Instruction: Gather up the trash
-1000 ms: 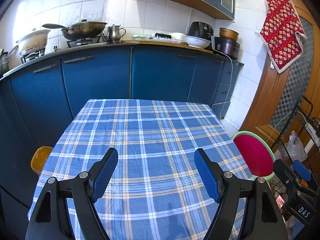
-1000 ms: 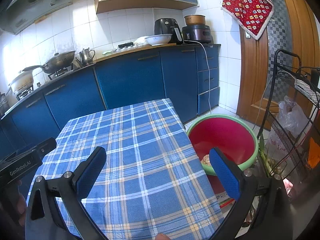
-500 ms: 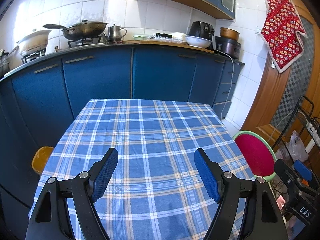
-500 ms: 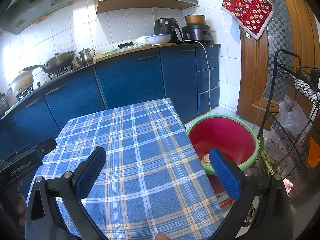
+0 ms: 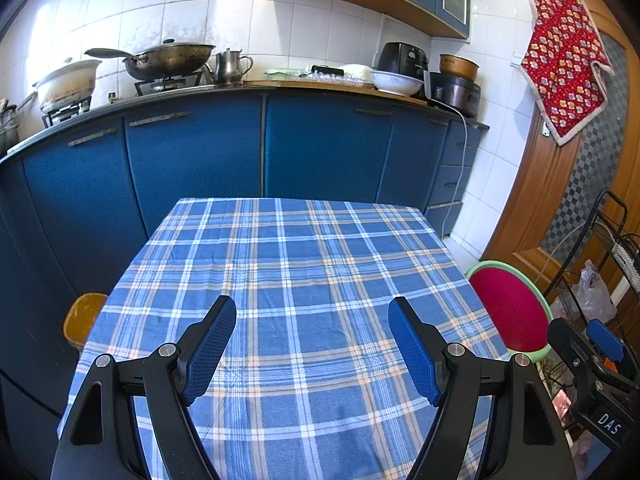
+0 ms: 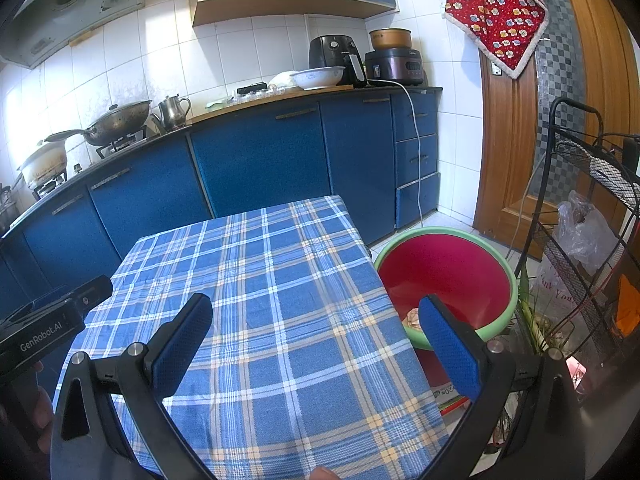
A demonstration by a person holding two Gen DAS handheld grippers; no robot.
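Left wrist: gaping left tongs [image 5: 311, 344] above tablecloth [image 5: 304, 256]

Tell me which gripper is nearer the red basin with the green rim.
Right. The right gripper hangs at the table edge just beside the red basin; the left gripper sits over mid-table, farther away.

The left gripper [image 5: 311, 344] has two black plastic arms shaped like open triangular frames, each ending in a flat finger faced with a bright blue, finely dimpled rubber pad [image 5: 209, 350]. Round silver screw heads sit at the pivots of each arm. The right gripper [image 6: 316, 340] is built the same way: black frames, silver screws, blue textured pads [image 6: 450, 354]. Seen from the right wrist view, the left unit's black housing carries white lettering reading "GenRobot.AI". In the left wrist view, the right unit's black body bears white letters "DAS".
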